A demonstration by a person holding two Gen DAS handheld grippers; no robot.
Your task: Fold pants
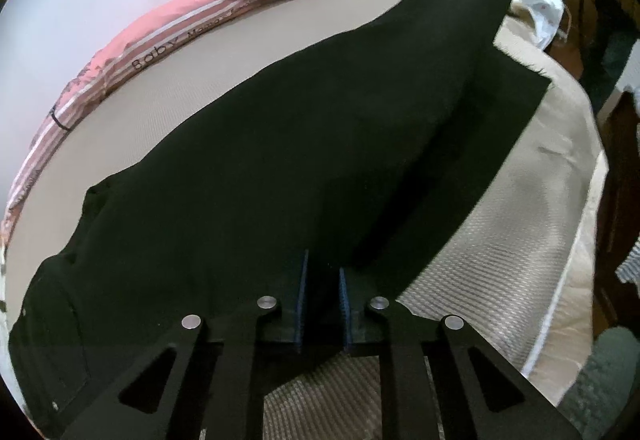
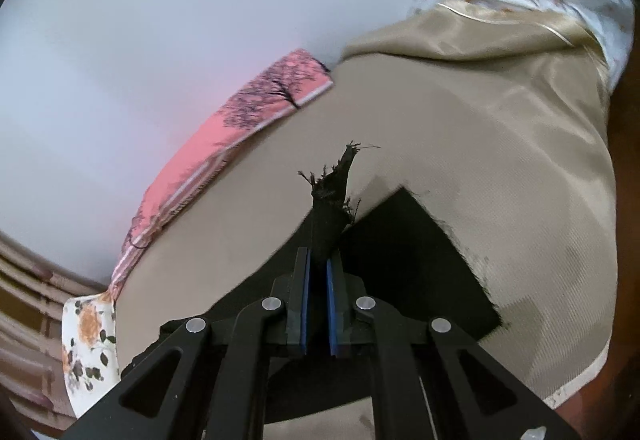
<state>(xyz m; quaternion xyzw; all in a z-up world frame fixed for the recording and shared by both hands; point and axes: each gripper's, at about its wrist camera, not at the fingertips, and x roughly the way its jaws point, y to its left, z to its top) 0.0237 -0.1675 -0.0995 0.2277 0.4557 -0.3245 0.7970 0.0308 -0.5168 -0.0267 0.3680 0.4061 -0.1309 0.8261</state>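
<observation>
Left wrist: left gripper (image 1: pixel 323 276) clamps black pants (image 1: pixel 280 143) | right gripper (image 2: pixel 319 260) pinches frayed hem (image 2: pixel 334 191)

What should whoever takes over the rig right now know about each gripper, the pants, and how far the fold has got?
Left gripper: shut on the black pants, gripping the near edge of the fabric.
Right gripper: shut on a frayed hem end of the pants, the tip sticking up past the fingers.
Pants: spread on the tan mattress, one leg pulled up off it toward the right gripper, the other leg flat beneath.
Done: both ends gripped.
Left: probably carry the lifted leg over, lay it down, then fold lengthwise.
</observation>
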